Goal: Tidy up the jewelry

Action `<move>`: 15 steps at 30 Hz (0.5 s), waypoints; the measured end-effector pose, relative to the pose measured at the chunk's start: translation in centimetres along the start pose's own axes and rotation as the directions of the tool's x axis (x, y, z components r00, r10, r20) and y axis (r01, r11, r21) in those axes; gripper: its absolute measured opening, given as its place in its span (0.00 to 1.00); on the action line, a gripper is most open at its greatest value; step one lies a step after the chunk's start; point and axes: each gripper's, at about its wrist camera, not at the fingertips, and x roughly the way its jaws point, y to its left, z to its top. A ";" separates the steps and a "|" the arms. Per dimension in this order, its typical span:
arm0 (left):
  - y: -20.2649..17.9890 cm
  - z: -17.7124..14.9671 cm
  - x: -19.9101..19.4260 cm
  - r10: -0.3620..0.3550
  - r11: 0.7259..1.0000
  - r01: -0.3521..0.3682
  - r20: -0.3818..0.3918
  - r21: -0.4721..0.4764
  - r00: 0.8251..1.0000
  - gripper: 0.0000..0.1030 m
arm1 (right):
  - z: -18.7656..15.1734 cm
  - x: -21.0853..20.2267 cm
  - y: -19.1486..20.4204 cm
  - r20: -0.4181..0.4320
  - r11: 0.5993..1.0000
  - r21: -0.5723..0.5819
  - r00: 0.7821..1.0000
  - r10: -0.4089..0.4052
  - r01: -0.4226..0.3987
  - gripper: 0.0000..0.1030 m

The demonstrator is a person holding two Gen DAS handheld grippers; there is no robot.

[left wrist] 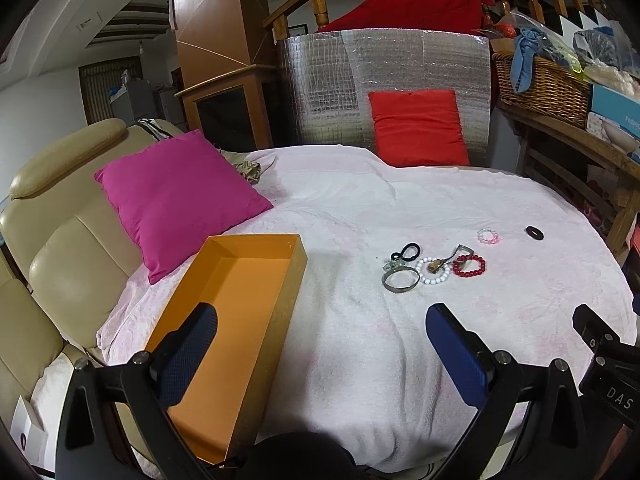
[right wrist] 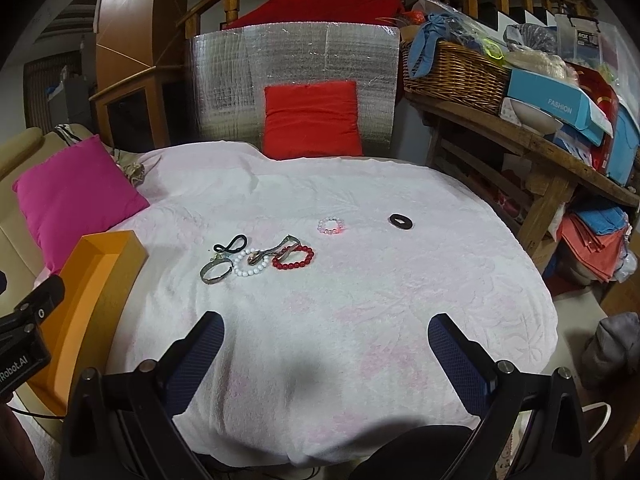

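Jewelry lies on a white towel-covered table (left wrist: 360, 340) (right wrist: 360, 300): a silver bangle (left wrist: 401, 280) (right wrist: 216, 269), a white bead bracelet (left wrist: 434, 270) (right wrist: 250, 262), a red bead bracelet (left wrist: 470, 266) (right wrist: 293, 258), a black hair tie (left wrist: 405, 251) (right wrist: 229, 243), a pale pink bead bracelet (left wrist: 489, 236) (right wrist: 331, 225) and a black ring (left wrist: 534, 233) (right wrist: 400, 221). An empty orange box (left wrist: 236, 320) (right wrist: 100, 276) stands at the left. My left gripper (left wrist: 320, 340) is open, one finger over the box. My right gripper (right wrist: 326, 344) is open above bare towel, short of the jewelry.
A magenta cushion (left wrist: 180, 200) (right wrist: 72, 200) lies beyond the box on a beige sofa (left wrist: 60, 260). A red cushion (left wrist: 418, 128) (right wrist: 312, 120) leans on a silver foil panel at the back. A wooden shelf with a wicker basket (right wrist: 452, 72) stands right.
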 end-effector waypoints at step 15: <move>-0.1 -0.3 0.3 0.010 1.000 -0.010 -0.009 0.006 1.000 1.00 | -0.2 0.3 -0.1 -0.009 1.000 0.012 1.000 0.005 -0.005 1.00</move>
